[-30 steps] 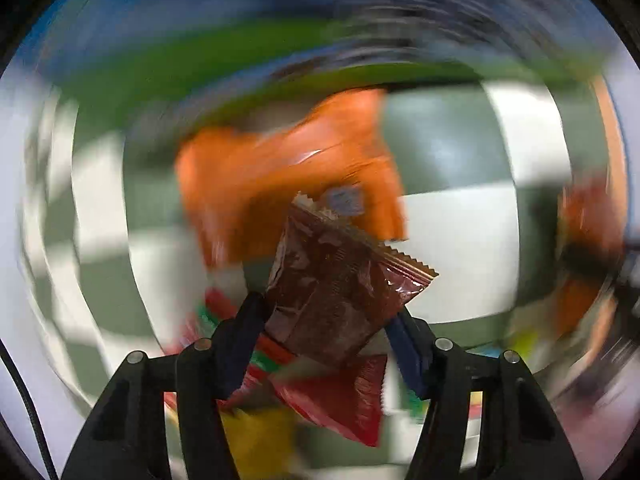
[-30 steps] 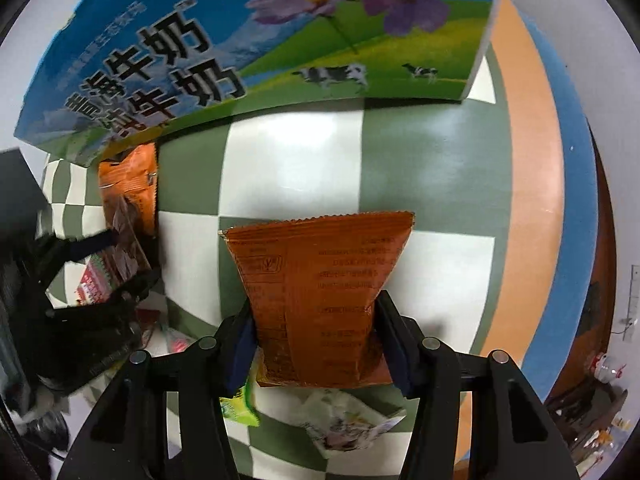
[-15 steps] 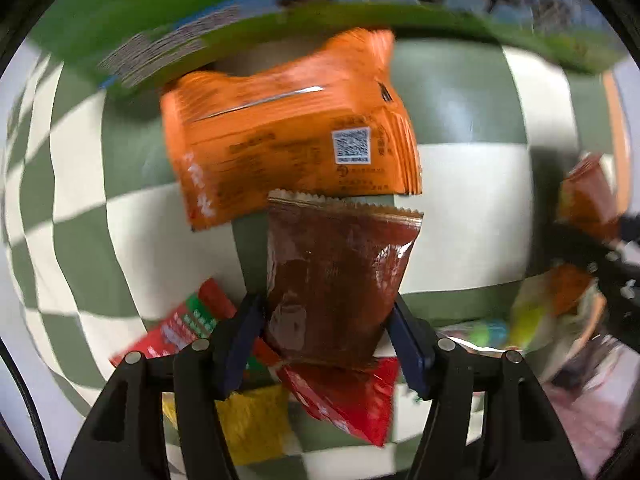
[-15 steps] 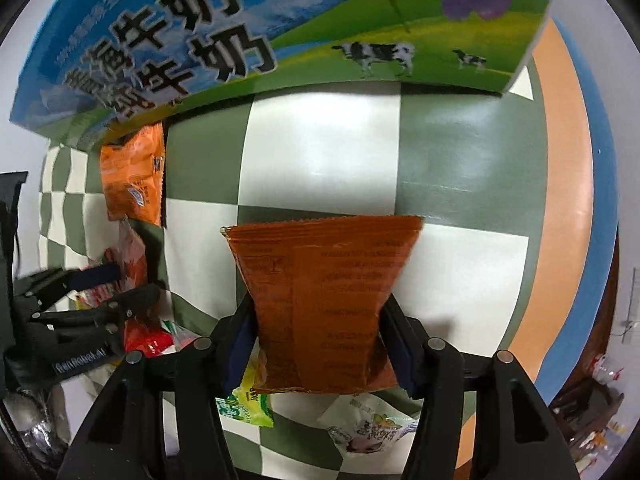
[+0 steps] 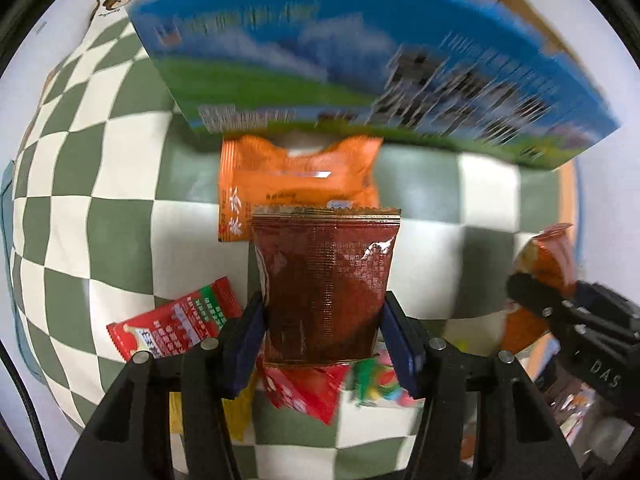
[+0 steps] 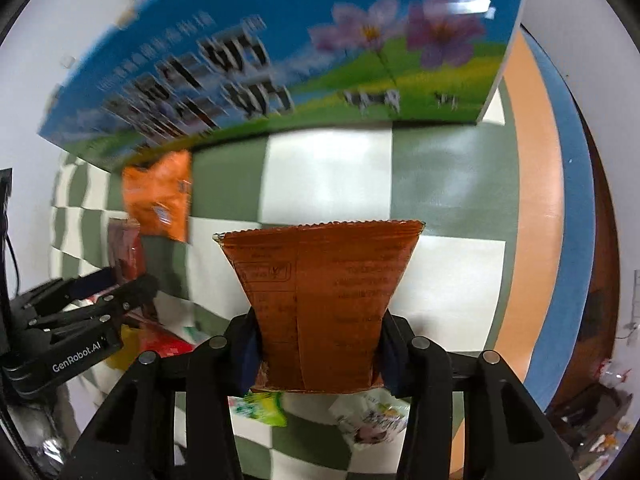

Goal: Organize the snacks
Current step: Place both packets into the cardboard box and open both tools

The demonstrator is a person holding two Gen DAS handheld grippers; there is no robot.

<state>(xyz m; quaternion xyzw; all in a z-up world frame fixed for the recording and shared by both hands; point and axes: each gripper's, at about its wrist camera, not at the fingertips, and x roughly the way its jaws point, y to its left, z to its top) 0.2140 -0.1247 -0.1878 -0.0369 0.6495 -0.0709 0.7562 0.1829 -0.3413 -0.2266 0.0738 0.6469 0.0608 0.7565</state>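
My left gripper [image 5: 322, 332] is shut on a dark red snack packet [image 5: 324, 280], held upright above the checkered cloth. My right gripper [image 6: 318, 344] is shut on an orange-brown snack packet [image 6: 320, 300]. A blue and green milk carton box [image 5: 360, 72] stands at the back; it also shows in the right wrist view [image 6: 280, 52]. A bright orange packet [image 5: 296, 176] lies against the box's foot, ahead of the left gripper, and shows in the right wrist view [image 6: 160, 196]. The right gripper and its packet [image 5: 548, 264] appear at the right of the left wrist view.
Loose snacks lie on the green and white checkered cloth [image 5: 100, 184]: a red packet [image 5: 176, 320], another red one [image 5: 308, 388], a yellow one [image 5: 240, 412], a green packet [image 6: 260, 408] and a white one [image 6: 372, 420]. The table's orange and blue rim [image 6: 540, 200] runs on the right.
Both grippers have pulled back and lifted a little from the box, which now shows more fully. The left gripper's packet has turned from tilted to upright. Both grips are unchanged.
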